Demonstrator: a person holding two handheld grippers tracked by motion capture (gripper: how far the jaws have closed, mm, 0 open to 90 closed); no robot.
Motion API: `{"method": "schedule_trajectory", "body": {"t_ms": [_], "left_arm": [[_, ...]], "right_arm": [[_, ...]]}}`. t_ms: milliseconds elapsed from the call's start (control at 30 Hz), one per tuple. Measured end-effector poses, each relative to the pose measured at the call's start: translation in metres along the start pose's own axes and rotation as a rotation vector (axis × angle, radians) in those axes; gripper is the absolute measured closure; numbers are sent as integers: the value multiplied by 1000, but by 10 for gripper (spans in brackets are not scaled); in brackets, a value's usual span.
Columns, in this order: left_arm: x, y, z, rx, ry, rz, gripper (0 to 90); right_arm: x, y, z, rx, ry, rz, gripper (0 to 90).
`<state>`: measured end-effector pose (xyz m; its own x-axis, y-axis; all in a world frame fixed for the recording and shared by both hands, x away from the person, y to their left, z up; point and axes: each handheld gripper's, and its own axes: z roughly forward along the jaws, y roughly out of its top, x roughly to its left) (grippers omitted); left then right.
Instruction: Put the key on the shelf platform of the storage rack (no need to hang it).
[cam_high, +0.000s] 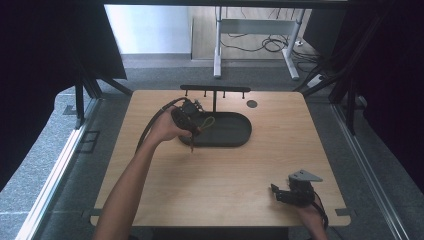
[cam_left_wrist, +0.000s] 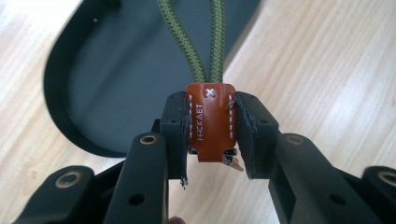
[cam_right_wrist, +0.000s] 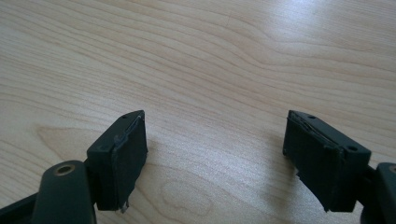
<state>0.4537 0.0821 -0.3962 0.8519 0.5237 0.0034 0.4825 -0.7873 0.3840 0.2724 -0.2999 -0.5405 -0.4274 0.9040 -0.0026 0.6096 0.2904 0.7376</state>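
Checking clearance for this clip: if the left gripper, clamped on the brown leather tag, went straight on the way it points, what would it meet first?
Probably the dark oval tray; the left gripper points over it, though its height above it is unclear.

The left gripper (cam_high: 192, 122) hovers at the dark tray's (cam_high: 235, 131) left end. The right gripper (cam_high: 295, 192) rests near the counter's (cam_high: 225, 170) front corner.

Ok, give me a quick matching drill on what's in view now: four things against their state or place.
Things:
1. left gripper
2. right gripper
3. cord
4. tray

States or places:
A. open over bare wood
B. green loop running from the brown tag
C. dark oval on the table, under the hook rack
D. shut on the tag

Pairs: 1-D, 2-A, 3-B, 4-C
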Motion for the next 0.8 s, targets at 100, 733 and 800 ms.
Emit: {"method": "schedule_trajectory", "body": {"t_ms": [100,733,800], "left_arm": [[4,6,2,10,9,3,671],[7,28,21,29,-8,21,670],[5,27,20,31,-9,24,670]], "right_arm": [[0,0,0,0,1,-1,219],[-1,0,0,-2,4,-5,219],[-1,0,0,-1,4,-3,218]]}}
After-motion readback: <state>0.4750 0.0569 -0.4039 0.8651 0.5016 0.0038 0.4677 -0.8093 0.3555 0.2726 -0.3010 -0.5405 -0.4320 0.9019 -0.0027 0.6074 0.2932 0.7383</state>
